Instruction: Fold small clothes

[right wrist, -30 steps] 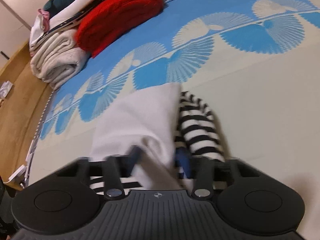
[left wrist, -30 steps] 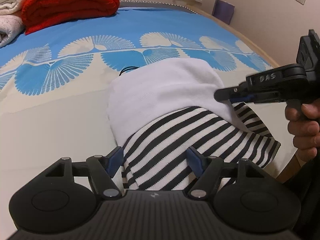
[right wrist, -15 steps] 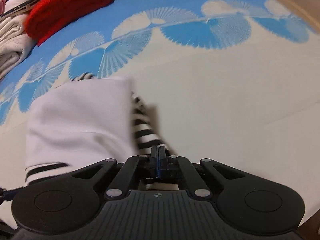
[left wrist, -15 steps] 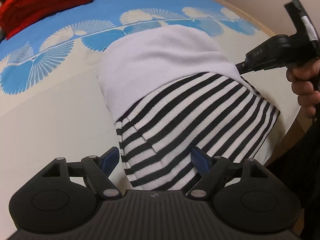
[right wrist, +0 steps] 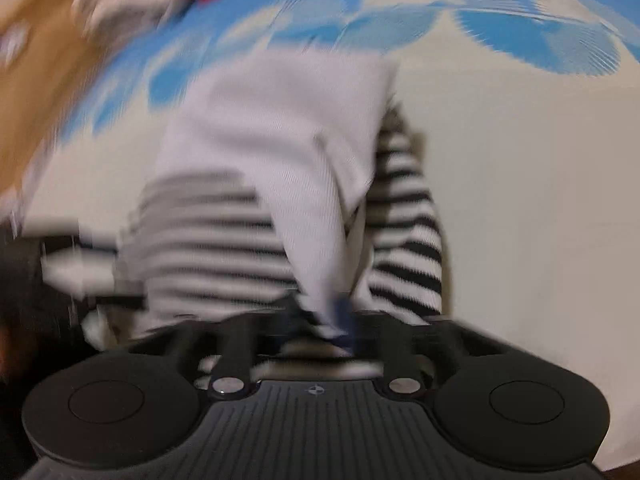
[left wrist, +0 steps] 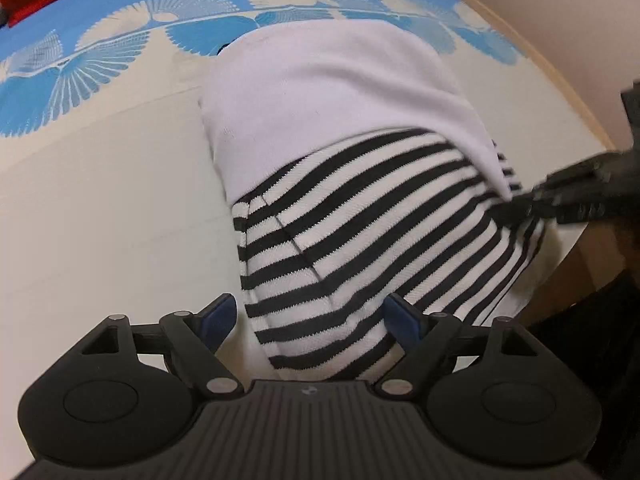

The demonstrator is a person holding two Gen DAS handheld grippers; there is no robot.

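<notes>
Straddling striped garment (left wrist: 360, 240) on bed (left wrist: 100, 220), left gripper (left wrist: 308, 320) jaws released, just widening. Right gripper (right wrist: 340, 328) clenched on white fold; that view blurred, grip detail unclear.

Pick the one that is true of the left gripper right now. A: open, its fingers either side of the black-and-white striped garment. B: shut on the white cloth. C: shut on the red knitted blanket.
A: the left gripper stands open, blue-padded fingers spread either side of the black-and-white striped garment.
</notes>
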